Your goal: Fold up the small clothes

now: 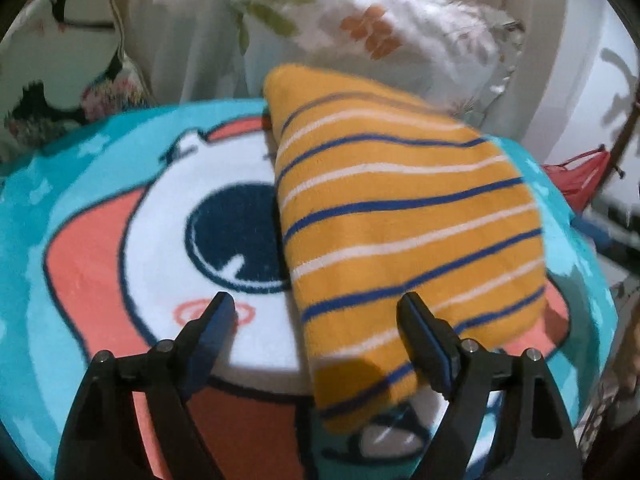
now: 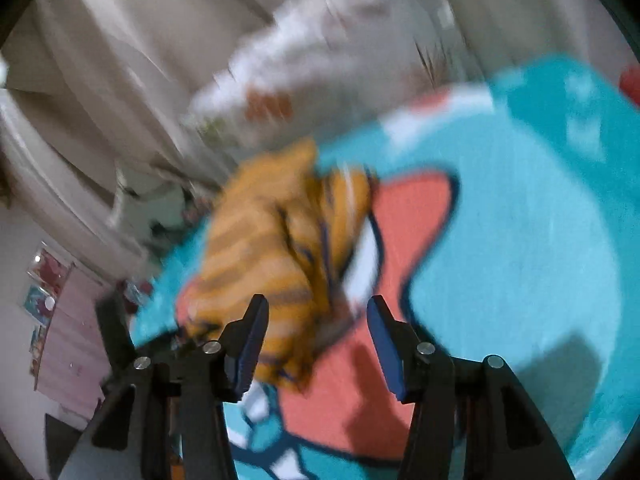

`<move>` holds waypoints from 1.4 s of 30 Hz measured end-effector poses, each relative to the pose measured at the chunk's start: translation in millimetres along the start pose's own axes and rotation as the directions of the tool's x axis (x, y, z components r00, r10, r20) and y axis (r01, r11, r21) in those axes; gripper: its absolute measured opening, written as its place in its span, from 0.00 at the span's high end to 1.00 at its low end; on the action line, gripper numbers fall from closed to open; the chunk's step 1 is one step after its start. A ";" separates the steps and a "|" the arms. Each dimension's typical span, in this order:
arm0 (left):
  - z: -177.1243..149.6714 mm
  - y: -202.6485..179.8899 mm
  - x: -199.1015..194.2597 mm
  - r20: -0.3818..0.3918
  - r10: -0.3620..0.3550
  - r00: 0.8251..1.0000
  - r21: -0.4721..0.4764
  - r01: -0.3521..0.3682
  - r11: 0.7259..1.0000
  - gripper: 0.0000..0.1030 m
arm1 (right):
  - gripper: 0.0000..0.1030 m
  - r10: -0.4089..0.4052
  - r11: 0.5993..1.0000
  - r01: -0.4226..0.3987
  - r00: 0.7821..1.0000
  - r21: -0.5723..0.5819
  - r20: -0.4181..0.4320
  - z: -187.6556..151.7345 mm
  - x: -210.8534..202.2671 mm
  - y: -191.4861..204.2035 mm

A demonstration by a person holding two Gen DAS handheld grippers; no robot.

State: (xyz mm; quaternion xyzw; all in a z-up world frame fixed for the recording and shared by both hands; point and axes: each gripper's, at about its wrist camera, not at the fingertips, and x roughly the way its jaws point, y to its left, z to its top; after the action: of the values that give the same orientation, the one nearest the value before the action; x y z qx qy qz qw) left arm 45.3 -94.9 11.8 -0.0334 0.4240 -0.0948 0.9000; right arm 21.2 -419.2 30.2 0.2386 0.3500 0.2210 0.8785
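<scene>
A small orange garment with blue and white stripes (image 1: pixel 404 220) lies folded on a turquoise cartoon blanket (image 1: pixel 48 208). My left gripper (image 1: pixel 316 308) is open just in front of the garment's near edge, holding nothing. In the right wrist view the same garment (image 2: pixel 276 248) is blurred and looks bunched. My right gripper (image 2: pixel 316 312) is open just short of it, above the blanket (image 2: pixel 520 240), and empty.
A white pillow with orange and green flower print (image 1: pixel 360 32) lies behind the garment, also in the right wrist view (image 2: pixel 288 76). A patterned cushion (image 1: pixel 60 80) stands at the far left. A red item (image 1: pixel 584 176) sits beyond the blanket's right edge.
</scene>
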 end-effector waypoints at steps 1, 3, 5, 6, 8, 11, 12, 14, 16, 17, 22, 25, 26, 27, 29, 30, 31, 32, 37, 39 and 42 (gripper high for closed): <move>1.6 -1.0 -8.5 0.024 0.000 1.000 0.010 -0.001 1.000 0.19 | 0.30 0.016 1.000 -0.015 1.000 -0.008 0.026 6.5 -4.4 5.7; 5.4 -1.9 -22.1 0.075 0.012 0.997 0.013 -0.013 1.000 0.19 | 0.20 0.043 0.999 -0.042 0.998 -0.020 0.055 22.4 -1.5 17.4; 12.3 0.9 -31.0 0.116 0.017 0.993 -0.005 -0.017 1.000 0.18 | 0.19 0.045 0.999 -0.044 0.998 -0.028 0.053 36.7 12.3 29.2; 15.2 3.2 -34.9 0.132 0.019 0.991 -0.019 -0.016 1.000 0.18 | 0.19 0.030 0.999 -0.029 0.998 -0.027 0.048 45.3 28.5 31.6; 20.7 8.3 -39.3 0.150 0.031 0.988 -0.049 -0.024 0.998 0.18 | 0.28 -0.005 1.000 0.006 0.999 -0.028 0.039 54.1 55.2 36.3; 27.4 15.1 -40.2 0.163 0.040 0.986 -0.079 -0.027 0.997 0.18 | 0.49 -0.010 0.998 0.010 1.000 -0.068 0.011 61.2 89.0 40.3; 28.3 17.2 -41.0 0.170 0.048 0.984 -0.088 -0.033 0.996 0.18 | 0.49 -0.015 0.995 0.016 1.000 -0.095 0.011 62.3 98.4 45.7; 29.5 19.9 -43.3 0.186 0.064 0.980 -0.101 -0.045 0.994 0.18 | 0.50 -0.030 0.989 0.028 0.999 -0.147 -0.011 63.1 120.4 53.7; 31.2 21.2 -47.7 0.215 0.085 0.973 -0.110 -0.063 0.992 0.18 | 0.51 -0.120 0.982 0.109 0.991 -0.154 -0.063 62.6 141.1 44.0; 30.7 22.2 -50.7 0.233 0.092 0.968 -0.112 -0.067 0.991 0.16 | 0.47 -0.191 0.973 0.180 0.979 -0.146 -0.066 61.7 147.2 33.6; 29.4 13.7 -71.5 0.428 0.235 0.873 -0.136 -0.195 0.971 0.00 | 0.32 -0.158 0.982 0.158 0.987 0.101 -0.006 66.5 128.2 -26.7; 29.6 2.3 -78.8 0.577 0.278 0.768 -0.161 -0.227 0.960 0.00 | 0.30 -0.250 0.959 0.236 0.966 0.159 0.071 69.8 108.2 -42.4; 30.6 0.6 -78.7 0.593 0.281 0.755 -0.170 -0.225 0.960 0.00 | 0.30 -0.271 0.952 0.252 0.958 0.171 0.098 70.6 101.5 -46.0; 34.0 -0.7 -77.2 0.596 0.273 0.755 -0.176 -0.209 0.962 0.00 | 0.30 -0.274 0.950 0.250 0.955 0.187 0.116 71.2 96.3 -48.7; 44.7 -0.8 -65.9 0.559 0.207 0.802 -0.168 -0.135 0.976 0.00 | 0.29 -0.267 0.950 0.236 0.953 0.205 0.144 74.3 87.0 -51.0; 48.3 -0.5 -58.9 0.531 0.175 0.829 -0.155 -0.108 0.982 0.00 | 0.29 -0.272 0.950 0.239 0.949 0.202 0.161 74.5 83.1 -49.4; 51.3 -0.2 -49.2 0.491 0.140 0.860 -0.136 -0.083 0.987 0.00 | 0.29 -0.282 0.949 0.248 0.944 0.193 0.171 75.0 80.5 -46.0; 51.1 -1.8 -43.0 0.471 0.128 0.873 -0.130 -0.075 0.989 0.00 | 0.29 -0.293 0.949 0.261 0.939 0.179 0.183 75.0 78.6 -42.4; 42.2 0.0 -17.5 0.401 0.212 0.891 -0.147 -0.165 0.975 0.00 | 0.27 -0.327 0.944 0.312 0.923 0.104 0.204 75.4 76.7 -23.3; 39.8 3.4 -17.5 0.400 0.251 0.881 -0.167 -0.200 0.966 0.00 | 0.26 -0.334 0.942 0.326 0.918 0.075 0.213 74.3 78.1 -15.5; 37.7 6.5 -17.9 0.389 0.288 0.875 -0.191 -0.229 0.954 0.00 | 0.22 -0.336 0.941 0.338 0.912 0.034 0.236 70.8 76.5 -2.7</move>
State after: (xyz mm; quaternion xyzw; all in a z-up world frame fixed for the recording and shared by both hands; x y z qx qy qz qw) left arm 64.1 -85.8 48.5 -0.0584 0.2306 0.0656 0.9691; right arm 123.1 -397.5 35.0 0.1964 0.2770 0.0373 0.9399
